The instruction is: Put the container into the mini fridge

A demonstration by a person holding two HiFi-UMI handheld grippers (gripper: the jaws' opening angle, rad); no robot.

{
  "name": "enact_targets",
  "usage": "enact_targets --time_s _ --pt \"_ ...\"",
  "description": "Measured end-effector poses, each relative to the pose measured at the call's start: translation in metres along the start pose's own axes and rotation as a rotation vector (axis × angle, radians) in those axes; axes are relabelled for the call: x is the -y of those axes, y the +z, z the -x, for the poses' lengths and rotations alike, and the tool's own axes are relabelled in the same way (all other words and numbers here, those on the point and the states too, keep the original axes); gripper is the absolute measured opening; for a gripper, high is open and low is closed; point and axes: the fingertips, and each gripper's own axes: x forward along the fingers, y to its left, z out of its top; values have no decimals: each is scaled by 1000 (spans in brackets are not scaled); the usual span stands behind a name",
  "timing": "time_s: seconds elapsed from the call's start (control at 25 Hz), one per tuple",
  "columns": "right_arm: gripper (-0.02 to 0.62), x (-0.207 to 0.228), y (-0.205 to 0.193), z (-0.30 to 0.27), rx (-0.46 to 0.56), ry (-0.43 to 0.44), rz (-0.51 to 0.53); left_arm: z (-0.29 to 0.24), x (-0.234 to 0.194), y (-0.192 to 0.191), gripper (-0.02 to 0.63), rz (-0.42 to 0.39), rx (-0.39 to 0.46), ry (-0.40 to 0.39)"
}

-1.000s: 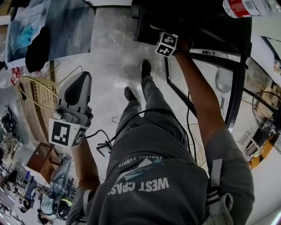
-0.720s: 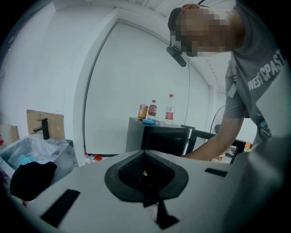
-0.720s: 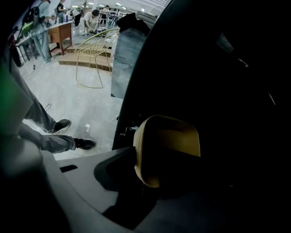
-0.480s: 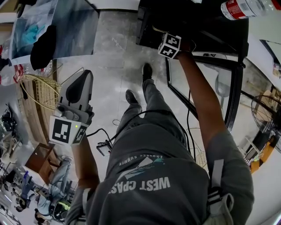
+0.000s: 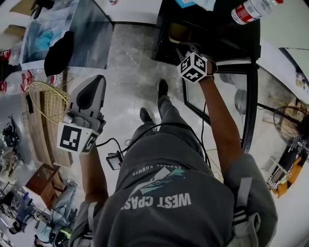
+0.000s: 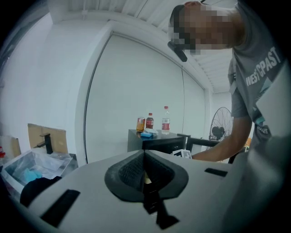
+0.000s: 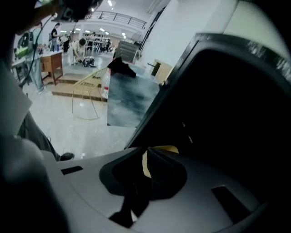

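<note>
Since only a dull yellow patch of the container point(image 5: 176, 33) shows, low in the dark mouth of the mini fridge point(image 5: 231, 46), its handling is partly guesswork. It looks small, flat-topped and boxy, so it is probably light and stiff enough for 1 claw to carry. Whether its walls are slick or would dent I cannot tell. A hold across its 2 opposite sides, near the edge facing the opening, would suit best. The squeeze should be gentle, as the cavity seems to leave little room to come in from above.

In the right gripper view the container point(image 7: 168, 149) is a pale yellow strip with a soft curved edge and no print or lid that can be made out. It lies just beyond the tips of the right claw point(image 7: 146, 158). That claw is closing, with only a narrow slit left between the pads and nothing pinched in it. The container sits apart from the pads, resting inside the fridge, so by my reading the placing is as good as done.

In the head view the right claw point(image 5: 185, 48) reaches into the fridge opening, beside the glass door point(image 5: 251, 111), which stands swung open. A red-labelled bottle point(image 5: 248, 9) stands on the fridge top. Well apart, the left claw point(image 5: 91, 91) hangs over the floor point(image 5: 130, 62) with its pads together and empty.
</note>
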Motion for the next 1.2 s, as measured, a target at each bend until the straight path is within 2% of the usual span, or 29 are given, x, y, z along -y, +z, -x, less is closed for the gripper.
enact_targets --time_s 0.2,0.32,0.6,0.8,0.92,1.04,1.2 --pt "37 0 54 74 186 3 -183 17 4 14 14 -24 34 2" --pt "32 -4 86 122 290 23 -251 25 8 23 14 -36 45 -2" --pt "29 4 151 234 472 -34 -202 39 15 42 15 -79 77 -4" --pt "28 -4 186 272 681 31 -288 29 9 27 14 -108 82 9" --pt "26 -11 181 288 710 86 -286 22 10 18 14 -116 91 20" --pt "26 -19 184 312 730 95 -249 29 11 17 14 -116 99 28" --pt "26 -31 219 358 759 83 -248 69 8 34 15 -106 122 29"
